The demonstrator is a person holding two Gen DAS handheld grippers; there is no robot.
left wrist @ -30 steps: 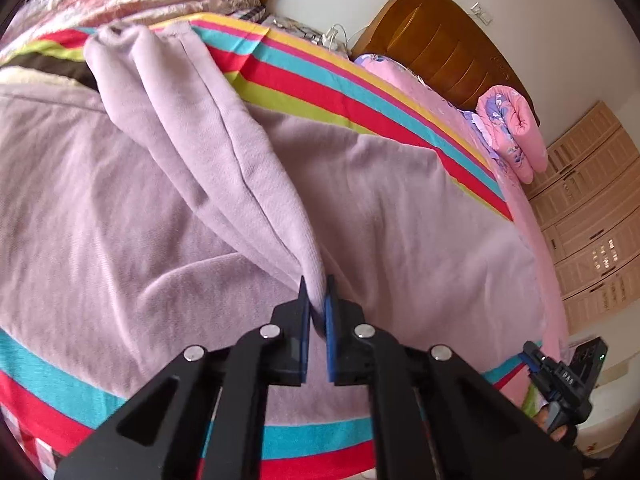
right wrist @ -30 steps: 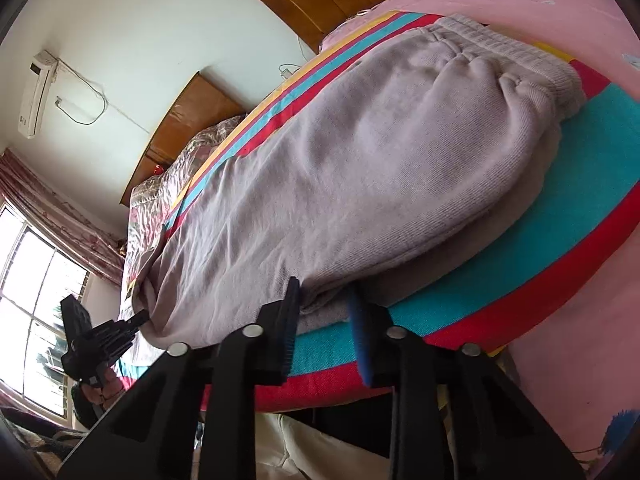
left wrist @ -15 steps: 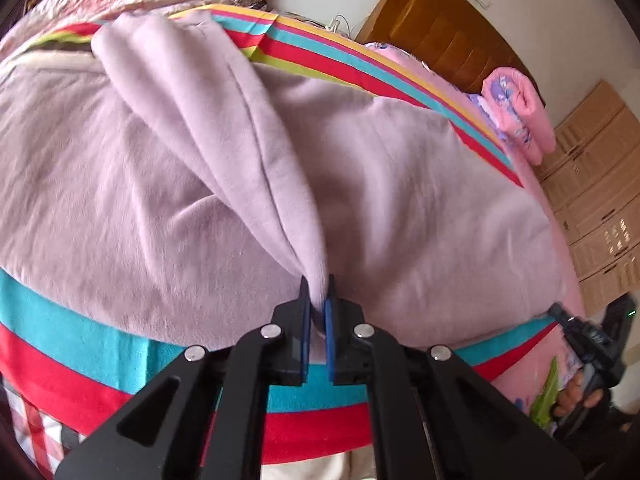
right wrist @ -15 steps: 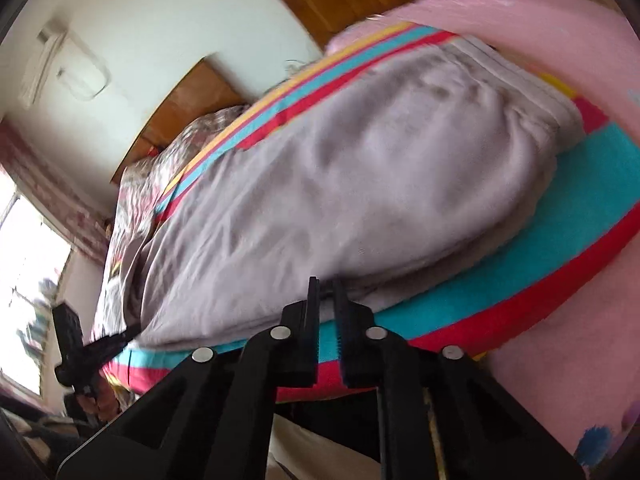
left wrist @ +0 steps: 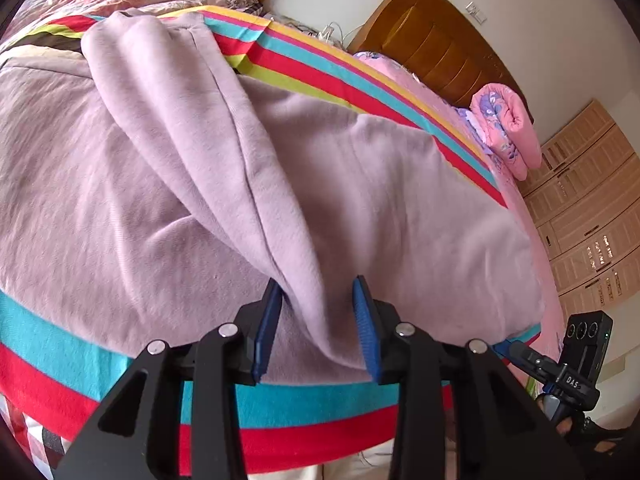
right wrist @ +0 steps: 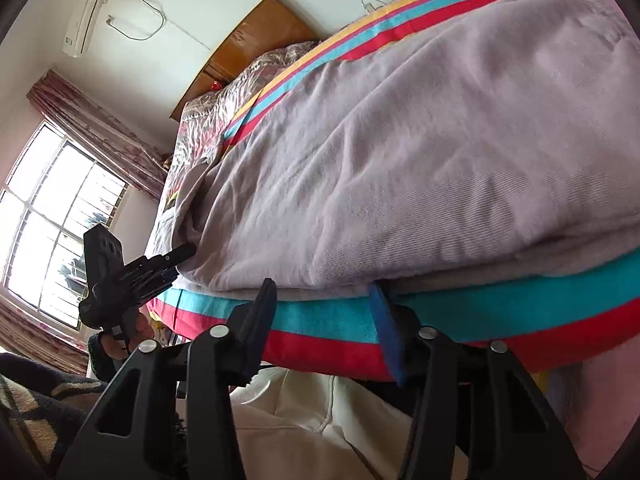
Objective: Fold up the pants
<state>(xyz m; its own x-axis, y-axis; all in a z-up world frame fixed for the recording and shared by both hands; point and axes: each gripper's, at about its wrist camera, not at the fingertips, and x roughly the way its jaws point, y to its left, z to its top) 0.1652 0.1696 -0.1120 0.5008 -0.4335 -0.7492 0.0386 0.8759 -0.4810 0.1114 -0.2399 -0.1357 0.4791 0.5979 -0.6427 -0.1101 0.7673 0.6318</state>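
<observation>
2 layers of the lilac pants (left wrist: 360, 208) already lie stacked on the striped blanket (left wrist: 100, 352) at the near edge of the bed, so a lengthwise fold looks done. A loose ridge of fabric running from the far left toward the left gripper (left wrist: 316, 320) still wants flattening, and the crosswise folds appear left. The left gripper's jaws stand wide around that ridge, gripping nothing. The right gripper (right wrist: 322, 316) is spread wide too, at the pants' near hem. Only the right wrist view shows the stacked hem edges, a window (right wrist: 48, 216) and the left gripper side-on; only the left view shows the ridge and a rolled pink quilt (left wrist: 508, 128).
</observation>
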